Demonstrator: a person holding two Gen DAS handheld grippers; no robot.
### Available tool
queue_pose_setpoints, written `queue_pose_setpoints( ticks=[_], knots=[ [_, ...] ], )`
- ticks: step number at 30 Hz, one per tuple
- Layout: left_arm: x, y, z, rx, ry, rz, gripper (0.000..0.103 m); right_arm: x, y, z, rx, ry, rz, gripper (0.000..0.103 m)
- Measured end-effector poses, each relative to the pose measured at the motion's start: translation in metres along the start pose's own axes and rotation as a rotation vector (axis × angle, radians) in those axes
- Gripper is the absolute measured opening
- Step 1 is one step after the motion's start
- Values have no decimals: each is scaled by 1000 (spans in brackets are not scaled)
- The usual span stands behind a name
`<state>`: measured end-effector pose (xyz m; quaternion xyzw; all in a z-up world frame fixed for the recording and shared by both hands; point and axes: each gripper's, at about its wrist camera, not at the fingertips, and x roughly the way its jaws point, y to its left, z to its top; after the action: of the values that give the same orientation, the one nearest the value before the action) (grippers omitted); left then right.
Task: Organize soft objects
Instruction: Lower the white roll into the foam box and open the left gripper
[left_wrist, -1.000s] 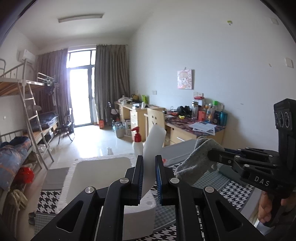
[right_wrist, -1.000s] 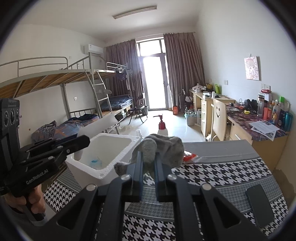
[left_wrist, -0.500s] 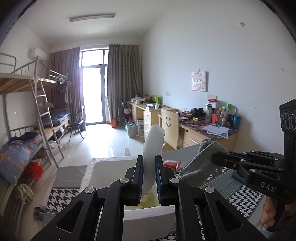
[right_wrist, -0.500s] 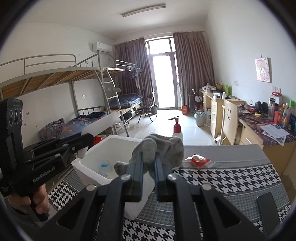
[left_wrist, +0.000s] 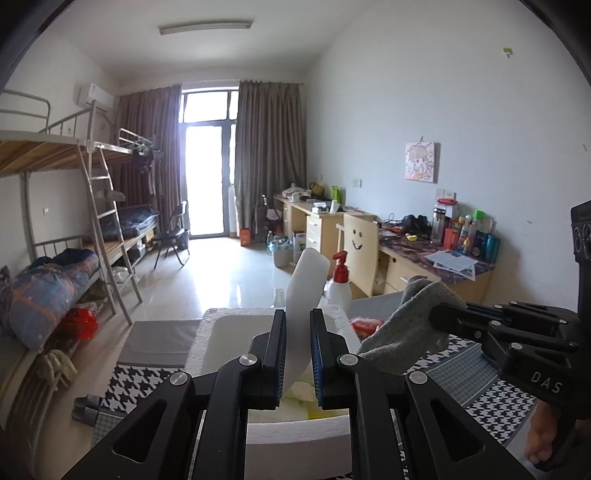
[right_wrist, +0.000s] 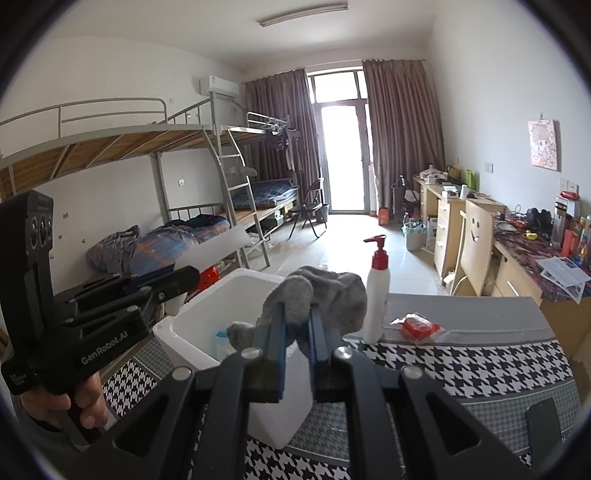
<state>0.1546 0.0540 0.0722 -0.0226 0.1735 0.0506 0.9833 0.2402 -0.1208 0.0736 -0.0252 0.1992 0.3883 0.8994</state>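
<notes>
My left gripper (left_wrist: 297, 321) is shut on a white foam piece (left_wrist: 304, 295) and holds it upright over the open white foam box (left_wrist: 210, 332). It also shows in the right wrist view (right_wrist: 192, 273), over the box's left rim (right_wrist: 207, 295). My right gripper (right_wrist: 297, 314) is shut on a grey sock (right_wrist: 325, 295) and holds it above the box's right side. The sock also shows in the left wrist view (left_wrist: 410, 328). Something blue (right_wrist: 219, 336) and pale soft items (left_wrist: 299, 391) lie inside the box.
The box stands on a houndstooth cloth (right_wrist: 461, 369) over a table. A white pump bottle with red top (right_wrist: 376, 291), a red packet in clear wrap (right_wrist: 419, 326) and a dark phone (right_wrist: 545, 421) lie on it. Bunk beds stand left, desks right.
Both grippers have drawn back and tilted down over the box with their loads. The pump bottle now shows right of the sock.
</notes>
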Motion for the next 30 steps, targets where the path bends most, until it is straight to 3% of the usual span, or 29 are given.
queue_pose_setpoints(
  ticks=[23,27,29,30],
  knots=[
    [38,21,-12,-25,112,16,14,14,1,4,-1,24,-4,13],
    [42,23,-14,-40,125,13,31,15,2,4,-1,28,-11,13],
    [44,23,-14,-40,133,29,45,16,1,4,1,29,-19,13],
    [43,23,-14,-38,133,38,61,15,1,4,2,30,-21,13]
  ],
)
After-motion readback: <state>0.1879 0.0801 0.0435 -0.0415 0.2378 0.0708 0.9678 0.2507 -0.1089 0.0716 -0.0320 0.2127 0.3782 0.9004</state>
